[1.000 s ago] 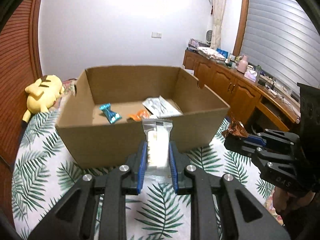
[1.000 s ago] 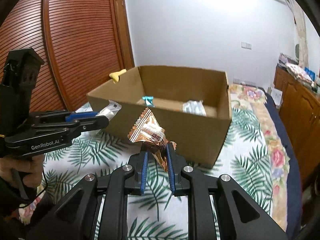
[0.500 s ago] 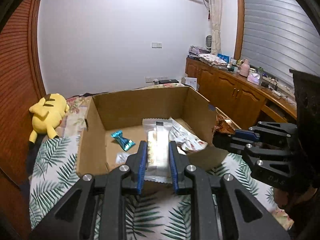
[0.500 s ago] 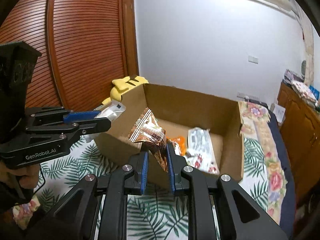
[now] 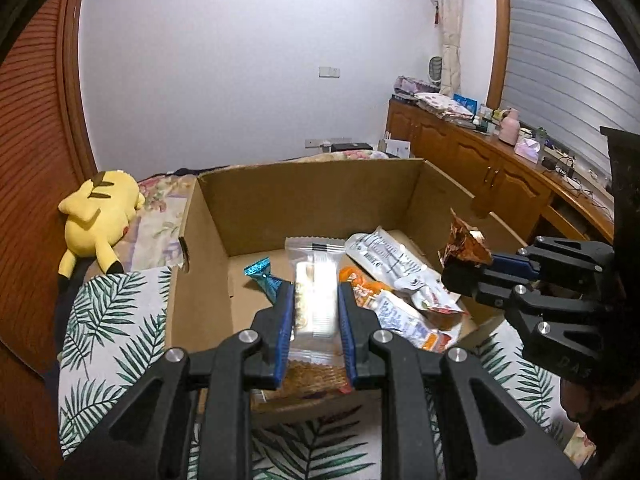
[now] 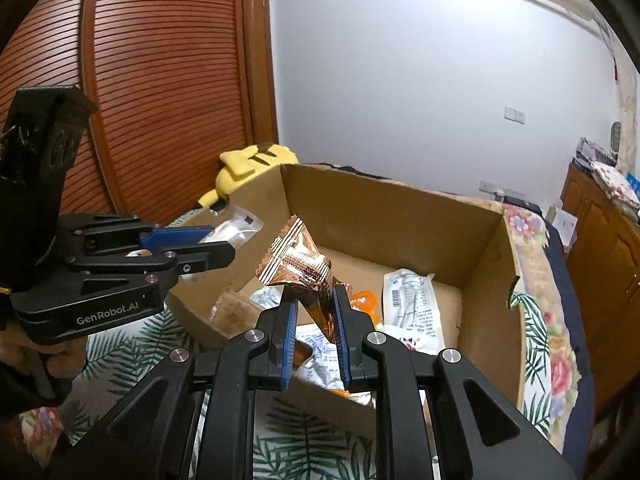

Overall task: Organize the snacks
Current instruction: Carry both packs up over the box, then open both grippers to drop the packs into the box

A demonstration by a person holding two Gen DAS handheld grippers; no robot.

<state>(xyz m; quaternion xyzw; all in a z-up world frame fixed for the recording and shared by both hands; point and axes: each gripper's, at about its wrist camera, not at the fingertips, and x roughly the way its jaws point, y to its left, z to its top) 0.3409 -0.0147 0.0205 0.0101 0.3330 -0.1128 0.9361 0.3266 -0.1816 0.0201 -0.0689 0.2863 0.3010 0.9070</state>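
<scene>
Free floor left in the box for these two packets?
Bare cardboard box floor lies along its left wall, behind and beside the blue candy. The right half is crowded: white pouch, orange packet, more wrappers overlapping.

Blue candy [image 5: 262, 276] half behind the left gripper's finger, box [image 5: 312, 196] near wall hidden by grippers, dresser clutter [image 5: 500, 120] too small to tell

Box [image 5: 312, 196] on bedspread [image 5: 116, 320], plush [image 5: 100, 216] beside its far left corner. Inside: candy [image 5: 262, 276] left, pouches [image 5: 384, 252] right. Above near wall: left gripper [image 5: 316, 308] with packet [image 5: 316, 280]; right gripper [image 6: 314, 312] with wrapper [image 6: 300, 264]. Cabinets [image 5: 480, 164] far right.
</scene>
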